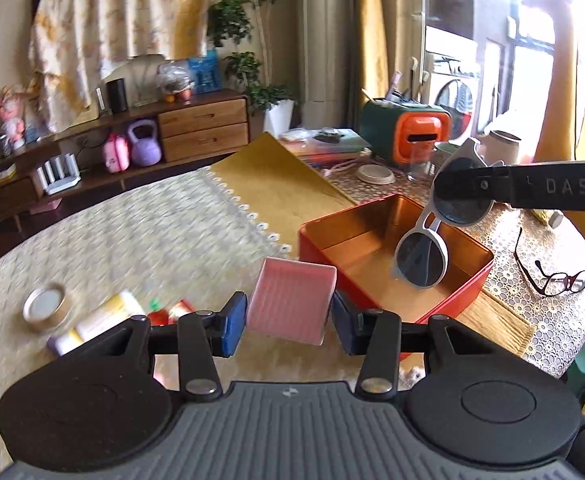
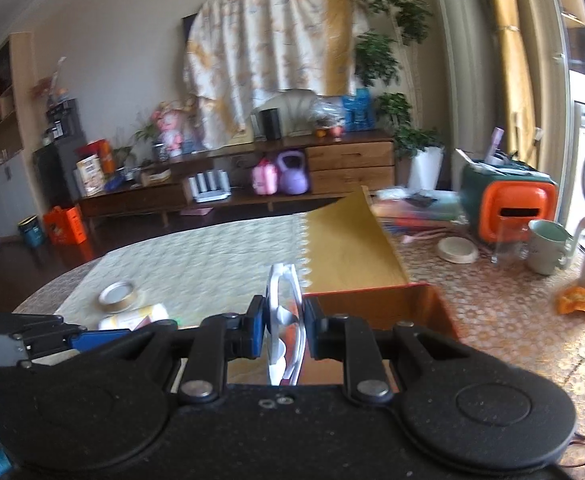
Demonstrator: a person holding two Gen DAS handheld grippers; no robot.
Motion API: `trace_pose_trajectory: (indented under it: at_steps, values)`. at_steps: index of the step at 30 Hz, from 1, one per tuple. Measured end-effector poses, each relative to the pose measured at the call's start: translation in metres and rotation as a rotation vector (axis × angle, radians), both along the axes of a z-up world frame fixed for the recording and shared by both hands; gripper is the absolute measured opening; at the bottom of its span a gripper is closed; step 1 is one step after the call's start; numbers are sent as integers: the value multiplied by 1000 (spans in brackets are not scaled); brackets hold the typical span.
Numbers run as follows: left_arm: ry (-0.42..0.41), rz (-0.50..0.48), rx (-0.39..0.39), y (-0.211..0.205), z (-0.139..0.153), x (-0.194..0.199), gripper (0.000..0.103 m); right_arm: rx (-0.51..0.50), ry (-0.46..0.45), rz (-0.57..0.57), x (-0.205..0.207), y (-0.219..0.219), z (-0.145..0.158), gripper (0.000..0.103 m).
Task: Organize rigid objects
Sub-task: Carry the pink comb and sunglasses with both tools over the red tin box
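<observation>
A ribbed pale-pink rectangular dish (image 1: 292,304) sits between blue pads (image 1: 234,324); white-framed round sunglasses (image 1: 428,248) have dark lenses; the open metal tin (image 1: 468,280) is red outside, coppery inside; the tablecloth (image 1: 132,232) is cream, lace-patterned, beside a mustard-yellow cloth (image 1: 276,176)

Wooden sideboard (image 2: 252,184) (draped wall), bright window (image 1: 532,60)

We look out from both wrists, close above the table (image 1: 132,220). Both views share the tin (image 1: 392,248) and the far sideboard (image 2: 348,168).
</observation>
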State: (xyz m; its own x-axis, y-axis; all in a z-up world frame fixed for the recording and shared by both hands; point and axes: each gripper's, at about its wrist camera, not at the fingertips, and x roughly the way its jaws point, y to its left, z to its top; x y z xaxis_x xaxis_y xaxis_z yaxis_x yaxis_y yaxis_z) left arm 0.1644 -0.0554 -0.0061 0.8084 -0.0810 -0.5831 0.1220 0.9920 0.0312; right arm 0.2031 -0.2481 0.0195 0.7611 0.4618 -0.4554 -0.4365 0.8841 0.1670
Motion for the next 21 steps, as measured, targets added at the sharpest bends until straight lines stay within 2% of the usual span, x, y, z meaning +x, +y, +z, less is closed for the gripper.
trace_pose_trajectory:
  at_steps: [9,14,21]
  values:
    - [44,-103,72,-52,-10,49,45,24,115,-115,44,-45,-27,20]
    - [82,-135,115,-72,-26,77,45,45,187,-115,59,-59,-43,20]
    - [146,-114,146,-87,-46,123,45,69,260,-85,76,-65,-60,20]
